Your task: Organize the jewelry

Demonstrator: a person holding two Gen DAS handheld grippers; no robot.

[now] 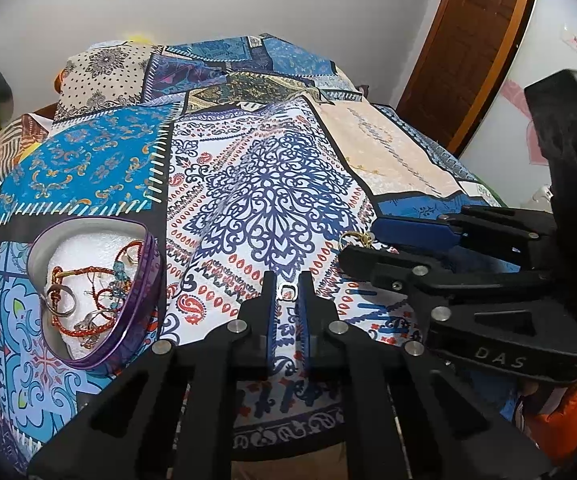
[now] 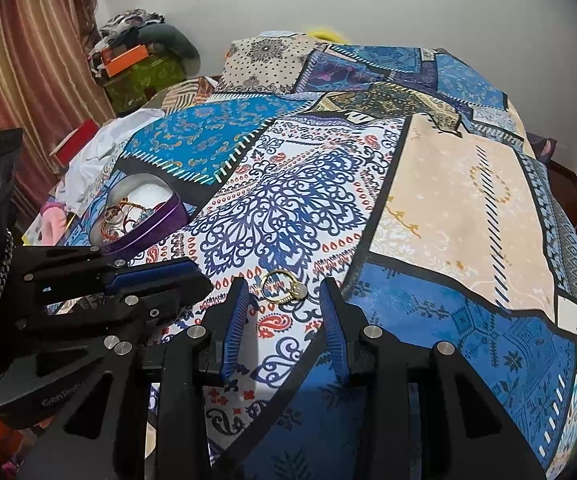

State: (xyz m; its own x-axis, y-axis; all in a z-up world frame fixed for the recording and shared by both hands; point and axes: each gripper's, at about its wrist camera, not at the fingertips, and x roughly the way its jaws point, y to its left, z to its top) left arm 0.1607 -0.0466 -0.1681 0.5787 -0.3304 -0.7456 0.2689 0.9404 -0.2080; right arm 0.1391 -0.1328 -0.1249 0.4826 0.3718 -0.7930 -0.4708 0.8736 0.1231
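My left gripper is shut on a small silver ring, held just above the patterned bedspread. A purple heart-shaped tin with red cords, rings and beads lies to its left; it also shows in the right wrist view. My right gripper is open, its fingers on either side of a gold ring that lies on the cloth. The gold ring also shows in the left wrist view, beside the right gripper. The left gripper shows at the left of the right wrist view.
The patchwork bedspread covers the whole bed. Pillows lie at the far end. Clothes and boxes pile up by the striped curtain. A wooden door stands at the right.
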